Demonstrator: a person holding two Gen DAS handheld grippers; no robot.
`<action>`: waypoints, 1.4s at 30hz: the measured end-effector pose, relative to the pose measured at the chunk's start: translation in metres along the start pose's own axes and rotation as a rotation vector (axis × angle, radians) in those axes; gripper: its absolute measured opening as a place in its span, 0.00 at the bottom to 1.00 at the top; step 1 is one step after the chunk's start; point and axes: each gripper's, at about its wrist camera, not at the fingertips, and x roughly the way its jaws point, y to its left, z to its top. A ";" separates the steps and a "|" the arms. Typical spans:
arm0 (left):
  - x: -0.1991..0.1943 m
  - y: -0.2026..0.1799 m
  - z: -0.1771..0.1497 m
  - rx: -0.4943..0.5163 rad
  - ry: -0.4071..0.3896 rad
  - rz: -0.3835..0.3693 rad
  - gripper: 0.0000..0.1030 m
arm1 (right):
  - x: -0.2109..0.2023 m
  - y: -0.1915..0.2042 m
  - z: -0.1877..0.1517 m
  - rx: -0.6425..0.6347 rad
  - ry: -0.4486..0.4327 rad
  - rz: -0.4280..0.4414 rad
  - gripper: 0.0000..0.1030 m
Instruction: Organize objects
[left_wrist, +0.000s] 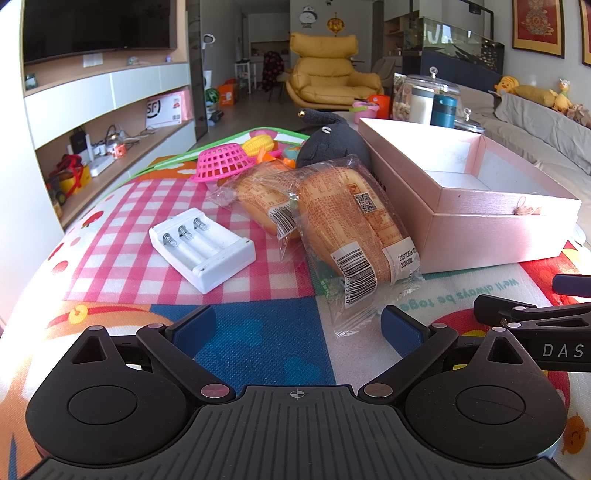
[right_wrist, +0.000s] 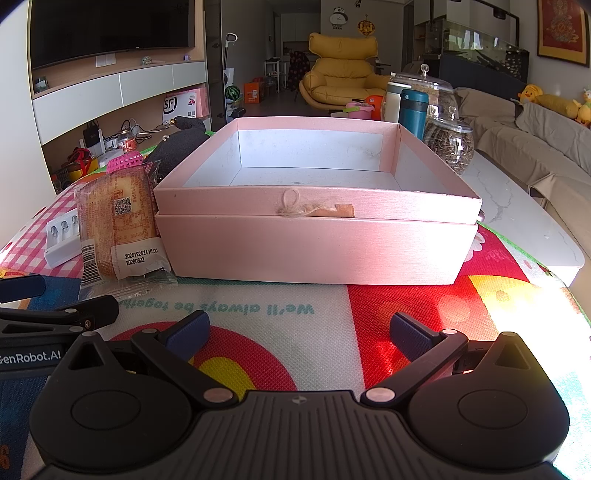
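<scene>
An open, empty pink box (right_wrist: 314, 247) stands on the colourful mat; it also shows in the left wrist view (left_wrist: 480, 221). Two wrapped bread packs lie left of it, the nearer (left_wrist: 351, 225) overlapping the farther (left_wrist: 266, 192); the nearer also shows in the right wrist view (right_wrist: 118, 218). A white battery charger (left_wrist: 201, 245) lies left of the bread. A dark plush toy (left_wrist: 332, 142), a pink toy basket (left_wrist: 223, 162) and a toy corn (left_wrist: 258, 144) lie behind. My left gripper (left_wrist: 298, 326) is open and empty just before the nearer bread. My right gripper (right_wrist: 299, 328) is open and empty before the box.
Glass jars (right_wrist: 448, 144), a teal flask (right_wrist: 413, 112) and a white cup stand behind the box on a marble table (right_wrist: 517, 214). The mat's right edge (right_wrist: 554, 280) is close. The other gripper shows at each view's side (left_wrist: 535, 314).
</scene>
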 end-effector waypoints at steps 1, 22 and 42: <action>0.000 0.000 0.000 0.000 0.000 0.000 0.97 | 0.000 0.000 0.000 0.000 0.000 0.000 1.00; 0.000 0.000 0.000 0.000 0.000 0.001 0.97 | 0.001 0.000 0.000 0.000 0.000 0.000 1.00; -0.007 0.007 0.005 -0.029 0.036 -0.034 0.97 | 0.002 -0.003 0.013 -0.032 0.094 0.033 1.00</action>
